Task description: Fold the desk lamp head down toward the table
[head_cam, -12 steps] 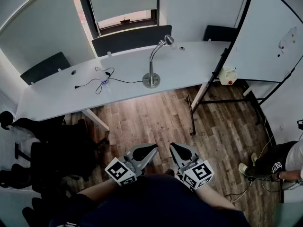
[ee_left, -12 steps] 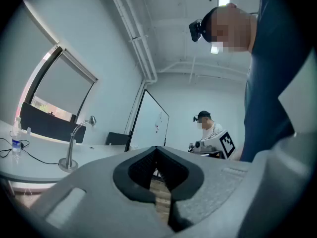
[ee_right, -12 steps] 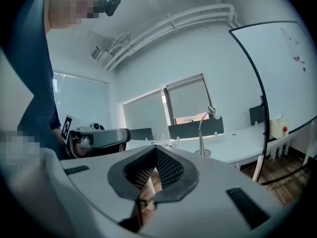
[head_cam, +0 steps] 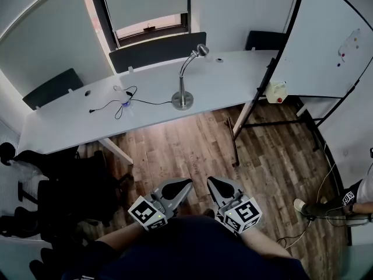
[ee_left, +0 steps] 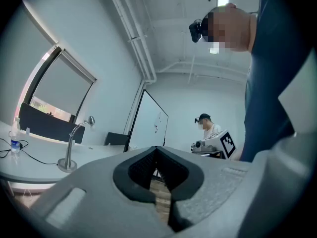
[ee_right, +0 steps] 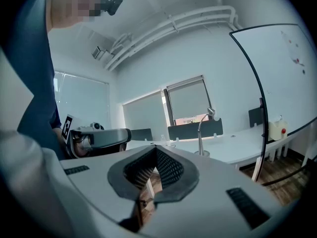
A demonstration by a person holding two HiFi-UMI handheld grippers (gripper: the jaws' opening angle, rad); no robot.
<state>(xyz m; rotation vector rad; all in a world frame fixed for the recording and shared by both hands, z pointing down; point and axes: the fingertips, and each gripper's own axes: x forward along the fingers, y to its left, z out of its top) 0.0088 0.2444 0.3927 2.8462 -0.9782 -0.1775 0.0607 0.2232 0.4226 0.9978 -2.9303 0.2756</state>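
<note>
A silver desk lamp (head_cam: 183, 80) stands upright on the long white table (head_cam: 70, 121), its round base near the front edge and its curved neck ending in a small head (head_cam: 201, 50) that points right. The same lamp (ee_left: 72, 145) shows small in the left gripper view, and the lamp (ee_right: 203, 133) also appears in the right gripper view. My left gripper (head_cam: 179, 186) and right gripper (head_cam: 215, 185) are held close to my body over the wooden floor, far from the table. Both are shut with nothing between the jaws.
A black cable and a small bottle (head_cam: 123, 101) lie on the table left of the lamp. Dark chairs (head_cam: 52, 86) stand behind the table and a black office chair (head_cam: 64, 185) at the left. A whiteboard (head_cam: 332, 39) stands to the right, with a white canister (head_cam: 277, 92) beside it. Another person (ee_left: 208, 130) stands at the far right.
The whole scene has shifted slightly up and left in the head view. Both grippers stay shut near my body.
</note>
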